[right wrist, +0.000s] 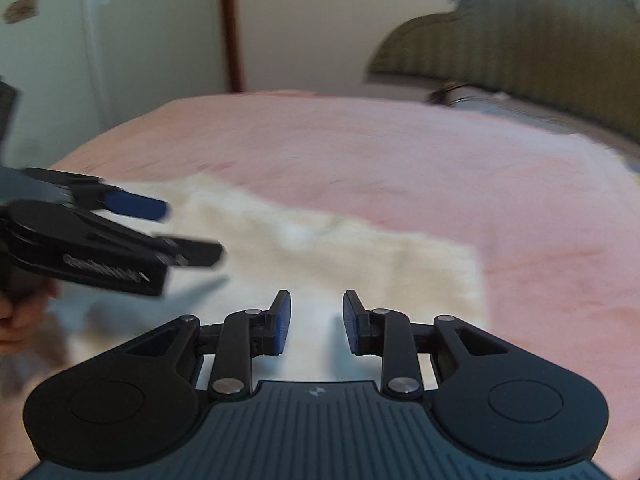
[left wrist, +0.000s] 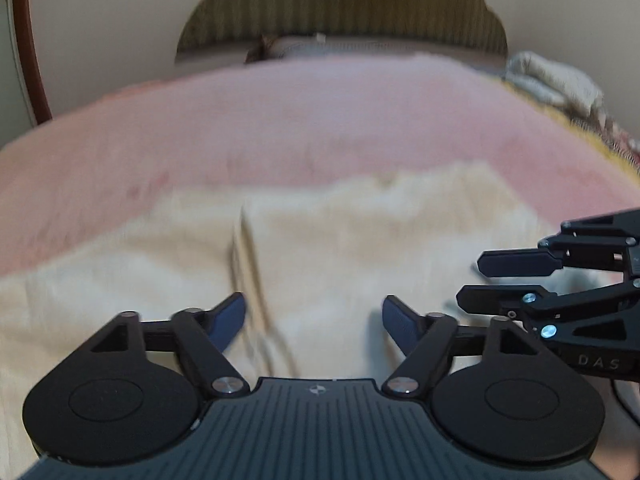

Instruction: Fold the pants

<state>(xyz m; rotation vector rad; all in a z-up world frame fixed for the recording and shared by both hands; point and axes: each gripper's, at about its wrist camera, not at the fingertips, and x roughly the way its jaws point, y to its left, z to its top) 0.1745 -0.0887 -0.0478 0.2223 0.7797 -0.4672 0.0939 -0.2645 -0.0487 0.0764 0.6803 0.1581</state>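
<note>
Pants (left wrist: 360,240), cream, folded, lie flat on the pink bedspread (left wrist: 280,120) near its front edge; broad pink surface lies bare beyond them toward the headboard (left wrist: 340,4). Left gripper (left wrist: 314,320) and right gripper (right wrist: 314,322) hover above the cloth, jaws spread apart and holding nothing. No container appears in either view.

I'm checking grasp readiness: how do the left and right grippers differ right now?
The left gripper is spread wider than the right gripper. The left hangs over the crease in the cream pants; the right hangs over smooth cloth near their edge. Both are open, empty and above the pants on the pink bedspread.
</note>
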